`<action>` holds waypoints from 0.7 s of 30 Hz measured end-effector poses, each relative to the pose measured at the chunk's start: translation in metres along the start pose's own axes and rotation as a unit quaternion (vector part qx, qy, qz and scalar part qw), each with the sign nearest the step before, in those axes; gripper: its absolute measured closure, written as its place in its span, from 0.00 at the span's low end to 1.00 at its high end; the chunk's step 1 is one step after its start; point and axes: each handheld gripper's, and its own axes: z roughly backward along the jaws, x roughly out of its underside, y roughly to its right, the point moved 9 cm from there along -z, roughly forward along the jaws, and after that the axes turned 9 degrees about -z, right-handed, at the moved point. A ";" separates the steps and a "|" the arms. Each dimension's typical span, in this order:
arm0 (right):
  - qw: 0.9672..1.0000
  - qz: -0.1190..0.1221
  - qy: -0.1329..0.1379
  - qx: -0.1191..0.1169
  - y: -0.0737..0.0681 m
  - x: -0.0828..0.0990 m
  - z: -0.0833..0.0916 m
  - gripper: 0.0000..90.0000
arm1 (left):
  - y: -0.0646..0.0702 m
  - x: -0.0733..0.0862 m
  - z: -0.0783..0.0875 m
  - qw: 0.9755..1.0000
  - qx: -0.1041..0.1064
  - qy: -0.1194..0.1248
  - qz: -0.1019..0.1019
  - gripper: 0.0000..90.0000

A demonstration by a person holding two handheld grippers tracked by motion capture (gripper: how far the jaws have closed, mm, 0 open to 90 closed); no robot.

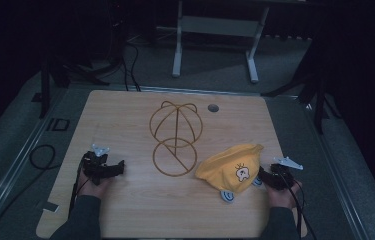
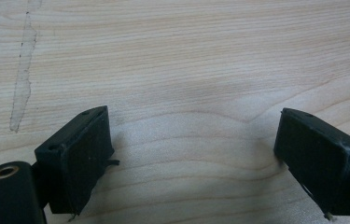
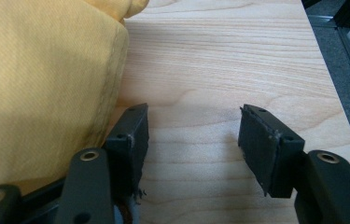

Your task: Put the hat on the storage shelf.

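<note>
My right fingers (image 3: 193,144) are closest here, two black pads standing wide apart with only bare wood between them. They hold nothing. The yellow hat (image 3: 42,84) lies just beside my right fingers, on the outer side of one pad. That pad is right up against the cloth edge, but I cannot tell if it really touches. The hat is not between the pads.

From the high view, the yellow hat (image 1: 230,167) sits on the worktop (image 1: 125,210) near the right edge, with a little cartoon face on it. My right fingers (image 1: 266,177) are low at its right side. A blue and white bit (image 1: 226,196) peeks out under the hat.

My left fingers (image 2: 193,158) are wide too, with only wood between them. They rest on the left part of the worktop (image 1: 106,169), well apart from the hat.

A gold wire stand (image 1: 175,137) stands in the middle of the worktop, between my two hands.
</note>
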 end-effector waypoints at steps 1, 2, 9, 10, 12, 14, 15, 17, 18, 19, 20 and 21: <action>1.000 0.000 0.000 0.000 0.000 0.000 0.000 0.48 | 0.000 0.000 0.000 1.000 0.000 0.000 0.000 0.13; 1.000 0.000 0.000 0.000 0.000 0.000 0.000 0.48 | 0.000 0.000 0.000 1.000 0.000 0.000 0.000 0.13; 1.000 0.004 -0.001 -0.003 -0.001 0.000 0.000 0.51 | 0.000 0.000 0.000 1.000 0.000 0.000 0.000 0.13; 1.000 0.004 -0.001 -0.003 -0.001 0.000 0.000 0.51 | 0.000 0.000 0.000 1.000 0.000 0.000 0.000 0.13; 1.000 0.013 -0.013 -0.009 -0.002 0.001 0.003 0.58 | 0.000 0.000 0.000 1.000 0.000 -0.001 0.000 0.13; 0.999 0.030 -0.022 -0.009 -0.004 0.001 0.005 0.61 | 0.000 0.000 0.000 1.000 0.000 0.000 0.000 0.13; 0.999 0.039 -0.024 -0.010 -0.005 0.001 0.007 0.62 | 0.000 0.000 0.000 1.000 0.000 0.000 0.000 0.13; 0.998 0.050 -0.025 -0.014 -0.008 -0.002 0.012 0.65 | 0.000 0.000 0.000 1.000 0.000 0.000 0.000 0.13; 0.998 0.058 -0.026 -0.016 -0.009 -0.003 0.014 0.66 | 0.000 0.000 0.000 1.000 0.000 0.000 0.000 0.13; 0.997 0.065 -0.028 -0.016 -0.011 -0.004 0.017 0.67 | 0.000 0.000 0.000 1.000 0.000 0.000 0.000 0.13; 0.997 0.074 -0.029 -0.016 -0.012 -0.005 0.018 0.67 | 0.000 0.000 0.000 1.000 0.000 0.000 0.000 0.13; 0.996 0.080 -0.031 -0.016 -0.013 -0.005 0.020 0.68 | 0.000 0.000 0.000 1.000 0.000 0.000 0.000 0.13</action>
